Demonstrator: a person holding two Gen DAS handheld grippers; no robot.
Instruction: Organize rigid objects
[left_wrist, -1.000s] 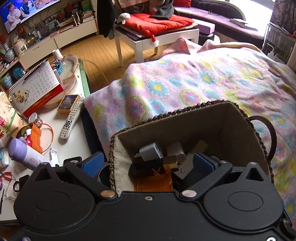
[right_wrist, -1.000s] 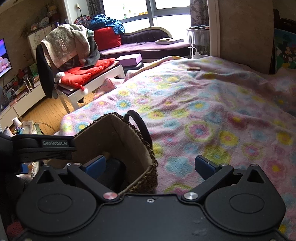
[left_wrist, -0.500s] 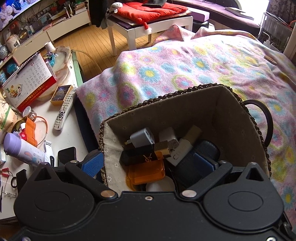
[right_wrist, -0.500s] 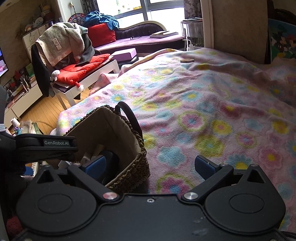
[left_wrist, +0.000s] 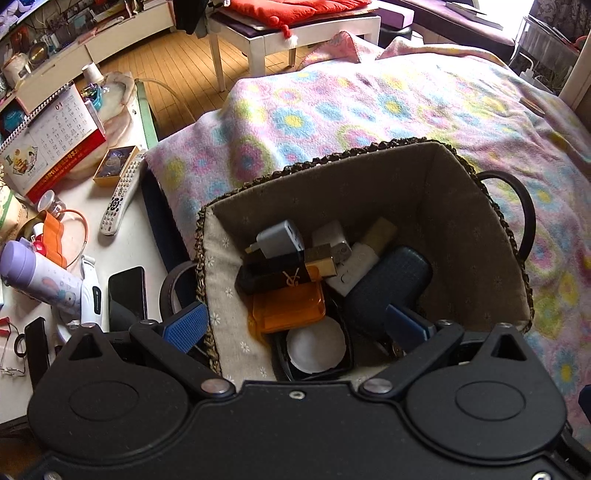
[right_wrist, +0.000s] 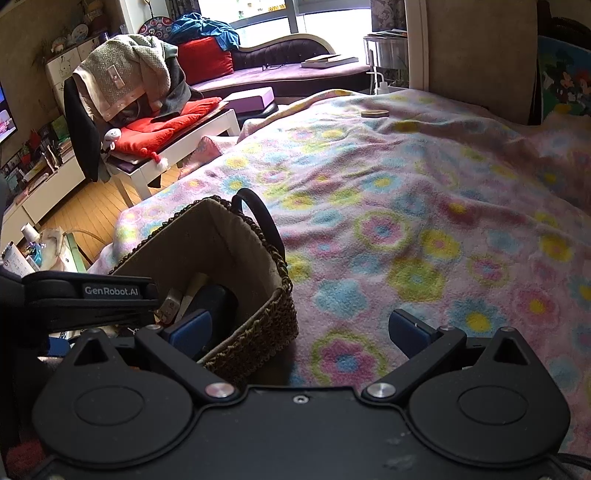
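Compared with one second ago, the left gripper (left_wrist: 295, 326) has risen and tilted down, so we now see much deeper into the woven basket (left_wrist: 480, 236) in the centre of the left wrist view. The right gripper (right_wrist: 297, 326) has also pulled back a little: the basket (right_wrist: 255, 325) sits lower and further left in its frame. In our judgement a piece was just put in, and both grippers are withdrawing.

Inside the basket lie the rigid objects: a grey plug adapter (left_wrist: 279, 238), a black box with gold logo (left_wrist: 275, 275), an orange case (left_wrist: 290, 308), a white round lid (left_wrist: 316, 349) and a dark blue case (left_wrist: 388, 286). The basket stands on the flowered blanket (right_wrist: 406, 221) of the bed.

The left fingers (left_wrist: 184, 326) are spread wide and hold nothing; one is outside the basket wall, the other above the dark blue case. The right fingers (right_wrist: 408, 330) are also wide apart and empty; the left one hangs at the basket, the other over the blanket.
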